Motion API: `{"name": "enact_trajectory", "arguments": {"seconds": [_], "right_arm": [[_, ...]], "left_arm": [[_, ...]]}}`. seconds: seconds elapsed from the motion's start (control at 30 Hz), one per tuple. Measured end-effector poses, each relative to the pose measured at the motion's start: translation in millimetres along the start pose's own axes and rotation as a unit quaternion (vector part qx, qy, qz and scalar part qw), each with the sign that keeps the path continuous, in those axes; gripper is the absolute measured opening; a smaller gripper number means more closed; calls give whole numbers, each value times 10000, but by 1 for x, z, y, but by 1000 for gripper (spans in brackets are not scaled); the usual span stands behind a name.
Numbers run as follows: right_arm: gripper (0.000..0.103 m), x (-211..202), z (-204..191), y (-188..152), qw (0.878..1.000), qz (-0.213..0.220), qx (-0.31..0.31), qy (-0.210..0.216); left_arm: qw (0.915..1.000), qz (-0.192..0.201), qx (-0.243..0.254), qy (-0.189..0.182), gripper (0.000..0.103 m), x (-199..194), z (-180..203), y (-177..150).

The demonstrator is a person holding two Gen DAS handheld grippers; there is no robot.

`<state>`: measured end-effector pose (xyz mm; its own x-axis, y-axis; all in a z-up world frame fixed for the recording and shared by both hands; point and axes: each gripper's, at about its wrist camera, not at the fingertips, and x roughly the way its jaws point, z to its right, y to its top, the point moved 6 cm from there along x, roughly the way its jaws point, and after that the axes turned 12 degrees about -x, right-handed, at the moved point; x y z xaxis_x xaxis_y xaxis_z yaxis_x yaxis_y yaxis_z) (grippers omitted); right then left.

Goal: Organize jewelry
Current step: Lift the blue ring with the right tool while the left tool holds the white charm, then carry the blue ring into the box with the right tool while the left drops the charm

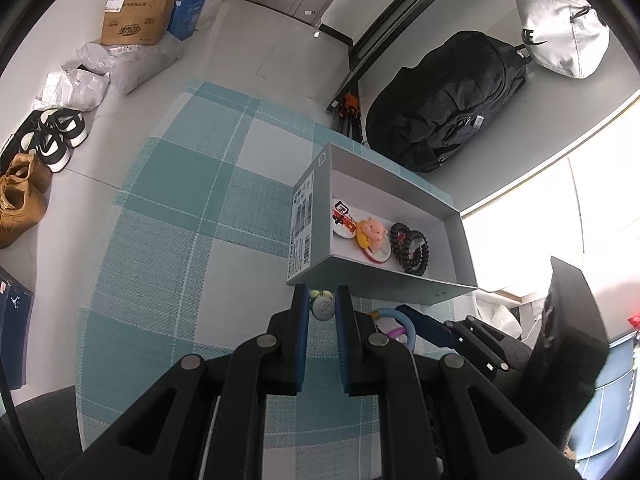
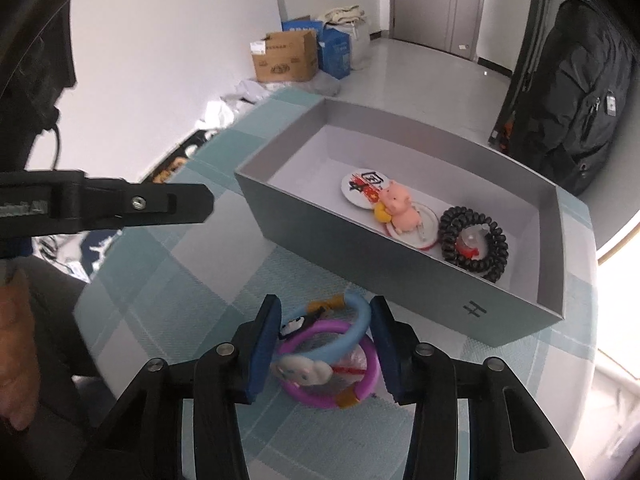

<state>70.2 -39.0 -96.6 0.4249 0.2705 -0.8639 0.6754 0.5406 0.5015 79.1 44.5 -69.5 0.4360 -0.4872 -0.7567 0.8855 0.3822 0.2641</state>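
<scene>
A grey open box (image 2: pixel 360 240) stands on the teal checked tablecloth (image 2: pixel 180 280). Inside it lie a round badge (image 2: pixel 360 186), a pink pig figure (image 2: pixel 398 204) and a black coiled band (image 2: pixel 474 240). In front of the box, my right gripper (image 2: pixel 325 302) is shut on a light blue bracelet (image 2: pixel 348 340) with cartoon charms. That bracelet leans across a purple bracelet (image 2: pixel 320 396) lying on the cloth. My left gripper (image 1: pixel 322 294) hovers near the box's corner (image 1: pixel 308 240), shut on a small green and white charm (image 1: pixel 322 307). The same blue bracelet (image 1: pixel 402 318) shows to its right.
On the floor beyond the table edge are a black backpack (image 1: pixel 448 100), a white bag (image 1: pixel 560 32), a cardboard carton (image 1: pixel 134 16) and several shoes (image 1: pixel 52 140). A person's hand (image 2: pixel 14 360) is at the left edge. The left gripper's arm (image 2: pixel 120 204) reaches in over the cloth.
</scene>
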Motion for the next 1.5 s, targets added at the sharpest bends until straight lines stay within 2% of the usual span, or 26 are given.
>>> {"name": "enact_trajectory", "arguments": {"seconds": [0.1, 0.2, 0.37, 0.47, 0.67, 0.8, 0.9, 1.1, 1.5], "right_arm": [[40, -13, 2, -1, 9993, 204, 216, 219], [29, -20, 7, -1, 9976, 348, 462, 376], [22, -29, 18, -7, 9933, 457, 876, 597], [8, -35, 21, -10, 9918, 494, 949, 698], [7, -45, 15, -18, 9924, 524, 800, 775], [6, -65, 17, -16, 9907, 821, 816, 712], [7, -80, 27, -13, 9890, 1088, 869, 494], [7, -85, 42, -13, 9803, 1269, 1286, 795], [7, -96, 64, -3, 9692, 1624, 1625, 891]], "left_arm": [[10000, -11, -23, -22, 9, 0, 0, -1], [10000, -39, -19, -10, 9, 1, 0, -3], [10000, -52, -25, -3, 9, 1, 0, -4], [10000, -45, -46, -9, 9, 1, 0, -4], [9999, -75, -70, -26, 9, 2, 0, -6], [10000, -59, -52, -37, 9, 1, 1, -7], [10000, -76, -21, -27, 9, 2, 2, -9], [10000, -74, 14, -42, 9, 2, 5, -9], [9983, 168, 382, -416, 9, -5, 32, -6]]}}
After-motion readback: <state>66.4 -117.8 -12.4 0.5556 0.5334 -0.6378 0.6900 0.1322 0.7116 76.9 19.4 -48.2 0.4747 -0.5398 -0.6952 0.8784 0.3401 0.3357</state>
